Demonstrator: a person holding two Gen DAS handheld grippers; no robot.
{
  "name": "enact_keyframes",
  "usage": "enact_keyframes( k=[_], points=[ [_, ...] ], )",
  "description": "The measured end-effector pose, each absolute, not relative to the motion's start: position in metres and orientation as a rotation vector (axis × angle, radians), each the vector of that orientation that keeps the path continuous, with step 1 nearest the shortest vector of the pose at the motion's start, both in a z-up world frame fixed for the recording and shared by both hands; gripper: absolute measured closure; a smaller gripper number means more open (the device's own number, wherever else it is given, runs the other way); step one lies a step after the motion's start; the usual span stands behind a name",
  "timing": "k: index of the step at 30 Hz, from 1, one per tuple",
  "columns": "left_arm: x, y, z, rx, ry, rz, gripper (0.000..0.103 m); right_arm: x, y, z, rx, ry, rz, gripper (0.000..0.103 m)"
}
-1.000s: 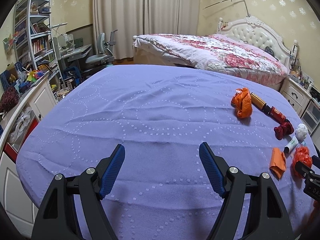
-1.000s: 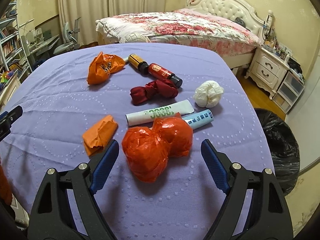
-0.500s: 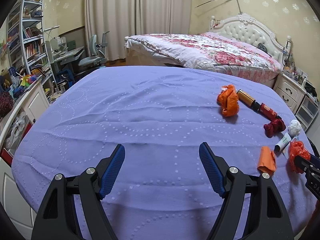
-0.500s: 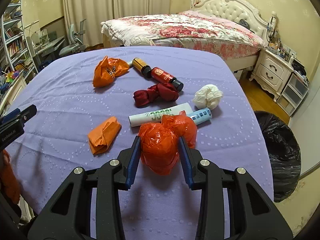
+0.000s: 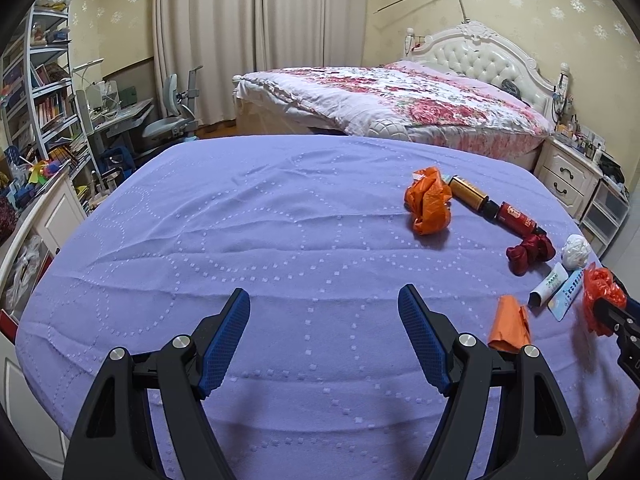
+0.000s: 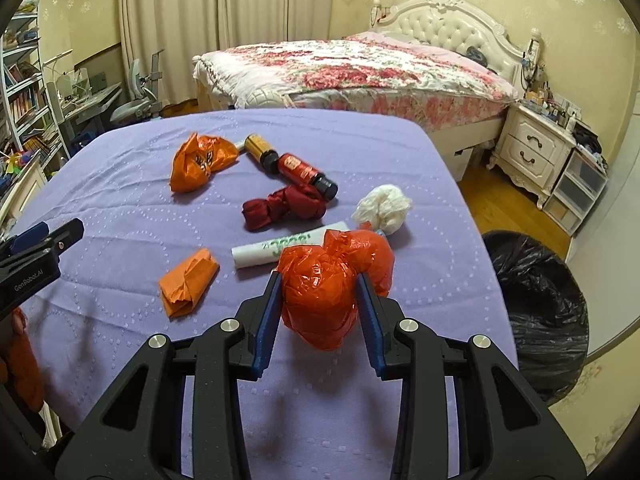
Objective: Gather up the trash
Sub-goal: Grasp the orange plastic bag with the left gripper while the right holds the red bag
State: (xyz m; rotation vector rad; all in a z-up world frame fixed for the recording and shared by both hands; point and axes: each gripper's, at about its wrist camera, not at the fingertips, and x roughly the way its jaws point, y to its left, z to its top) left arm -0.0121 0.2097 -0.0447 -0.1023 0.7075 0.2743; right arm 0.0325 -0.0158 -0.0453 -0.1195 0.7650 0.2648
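My right gripper [image 6: 319, 280] is shut on a crumpled red plastic bag [image 6: 336, 264], blue pads pressing both its sides, above the purple tablecloth [image 6: 120, 208]. The bag hides part of a white tube [image 6: 276, 246] behind it. Around it lie a folded orange wrapper [image 6: 188, 280], a dark red knotted cloth [image 6: 284, 206], a white paper ball [image 6: 384, 206], a yellow bottle [image 6: 260, 148], a red bottle [image 6: 304, 170] and an orange bag [image 6: 200, 160]. My left gripper [image 5: 323, 292] is open over bare cloth, left of the trash.
A black trash bag [image 6: 548, 308] stands open on the floor just past the table's right edge. A bed [image 6: 360, 68] and a nightstand [image 6: 532, 152] are behind. Shelves and a desk [image 5: 48, 120] fill the left side.
My right gripper's jaws closed from wide open onto the red bag, squeezing it narrower. The left gripper drifted a little, and the trash now sits further left in its view.
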Motion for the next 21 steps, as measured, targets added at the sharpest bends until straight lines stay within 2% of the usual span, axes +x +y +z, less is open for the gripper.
enact_keyframes(
  k=[21],
  points=[
    [0.068, 0.158, -0.037, -0.021, 0.715, 0.199, 0.029, 0.101, -0.045, -0.025, -0.072, 0.693, 0.221, 0.067]
  ],
)
